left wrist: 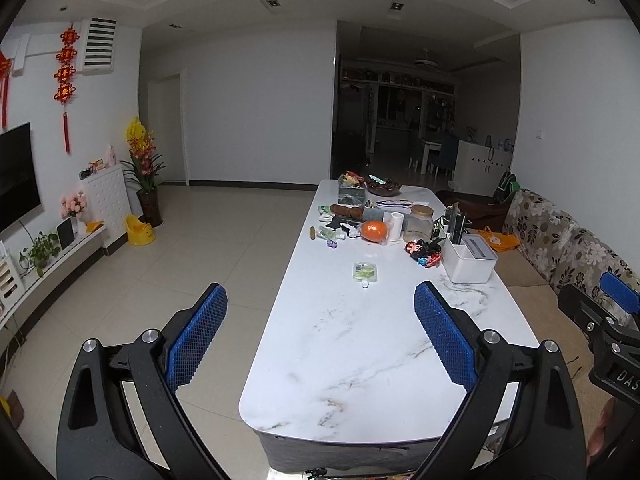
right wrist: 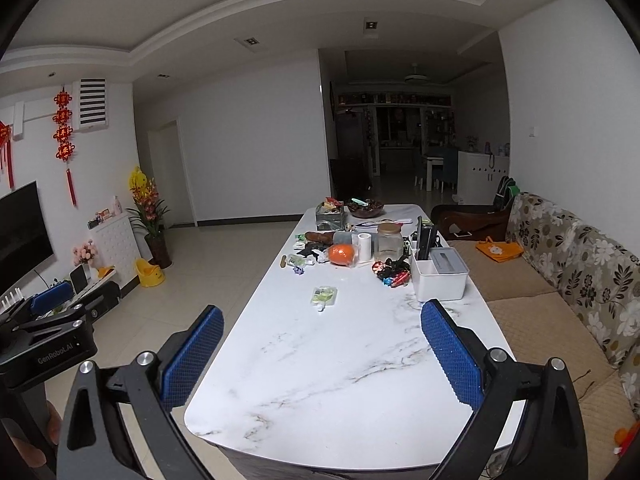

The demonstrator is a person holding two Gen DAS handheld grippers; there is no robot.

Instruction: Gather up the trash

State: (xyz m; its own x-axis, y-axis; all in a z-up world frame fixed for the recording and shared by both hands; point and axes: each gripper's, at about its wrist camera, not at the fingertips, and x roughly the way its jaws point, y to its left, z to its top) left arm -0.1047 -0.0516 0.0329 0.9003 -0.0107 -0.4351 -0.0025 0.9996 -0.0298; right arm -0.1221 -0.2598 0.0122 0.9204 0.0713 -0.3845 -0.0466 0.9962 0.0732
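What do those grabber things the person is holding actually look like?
Each is a black plastic frame with silver bolts and two blue, grid-textured fingers. The left gripper and right gripper match. White lettering "GenRobot.AI" marks the left one's body, seen from the right wrist.

White marble table (right wrist: 352, 368): green pouch (right wrist: 324, 295), orange (right wrist: 342, 254), white organizer box (right wrist: 440, 280).

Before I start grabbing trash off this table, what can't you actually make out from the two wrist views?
- Small pouch: label too small to read in either view.
- Clutter around the orange: items overlap, so trash versus keepers is unclear.
- White box: its walls hide the contents.
- Bowl at the far end: contents too small and dark.
- No trash bin shows in either view.
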